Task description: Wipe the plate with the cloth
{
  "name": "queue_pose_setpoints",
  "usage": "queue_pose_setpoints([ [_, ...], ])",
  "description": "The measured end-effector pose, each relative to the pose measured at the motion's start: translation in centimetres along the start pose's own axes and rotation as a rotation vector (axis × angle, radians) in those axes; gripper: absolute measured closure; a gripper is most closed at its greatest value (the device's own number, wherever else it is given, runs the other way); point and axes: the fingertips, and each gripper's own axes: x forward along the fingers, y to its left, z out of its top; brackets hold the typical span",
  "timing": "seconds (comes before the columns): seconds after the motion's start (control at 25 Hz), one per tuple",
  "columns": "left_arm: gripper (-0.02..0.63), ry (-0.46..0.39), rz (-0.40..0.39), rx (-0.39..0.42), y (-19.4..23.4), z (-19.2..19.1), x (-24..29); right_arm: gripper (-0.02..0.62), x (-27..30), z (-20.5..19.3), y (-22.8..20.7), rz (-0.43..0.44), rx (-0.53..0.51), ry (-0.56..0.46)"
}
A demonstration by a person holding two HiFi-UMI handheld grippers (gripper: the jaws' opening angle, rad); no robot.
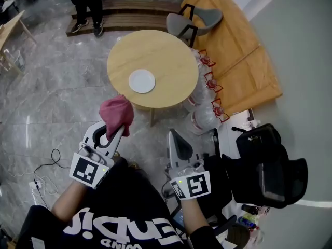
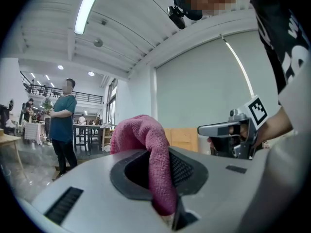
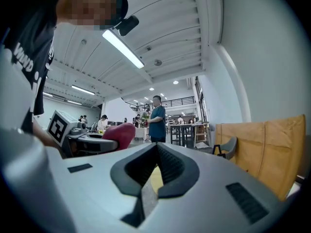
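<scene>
A small white plate lies on the round wooden table ahead of me, apart from both grippers. My left gripper is shut on a pink-red cloth, which bunches above the jaws short of the table's near edge. In the left gripper view the cloth is pinched between the black pads and folds over them. My right gripper is held lower, to the right, shut with nothing in it. In the right gripper view its jaws meet at the tip, with the cloth off to the left.
A grey chair stands behind the table. Packs of water bottles sit against its right side by a wooden platform. A black bag lies at my right, cables on the floor at my left. A person stands beyond.
</scene>
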Motion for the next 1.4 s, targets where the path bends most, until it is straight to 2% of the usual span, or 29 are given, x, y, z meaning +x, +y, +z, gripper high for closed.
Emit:
queue_pose_setpoints([
  [0.32,0.538,-0.037,0.003,0.018,0.9,0.9,2.9,0.575,1.1,-0.7,-2.3,-0.015,0.022,0.007],
  [0.48,0.538,0.000,-0.006,0.009,1.7,0.0,4.5,0.575,2.1,-0.9,-3.5,-0.026,0.021,0.006],
  [0.68,0.538,-0.001,-0.047,0.005,3.0,0.1,7.3,0.575,4.1,-1.6,-4.8,-0.045,0.030,0.020],
  [0.96,0.538,0.006,-0.077,-0.002,7.1,0.1,12.4,0.575,9.3,-2.5,-6.5,-0.042,0.034,0.055],
  [1.08,0.538,-0.003,-0.071,0.003,9.0,1.4,14.6,0.575,11.6,-2.2,-7.2,-0.038,0.032,0.060],
  [1.4,0.538,0.014,-0.144,0.009,12.9,1.2,19.1,0.575,17.8,-1.8,-9.7,-0.065,0.046,0.063],
])
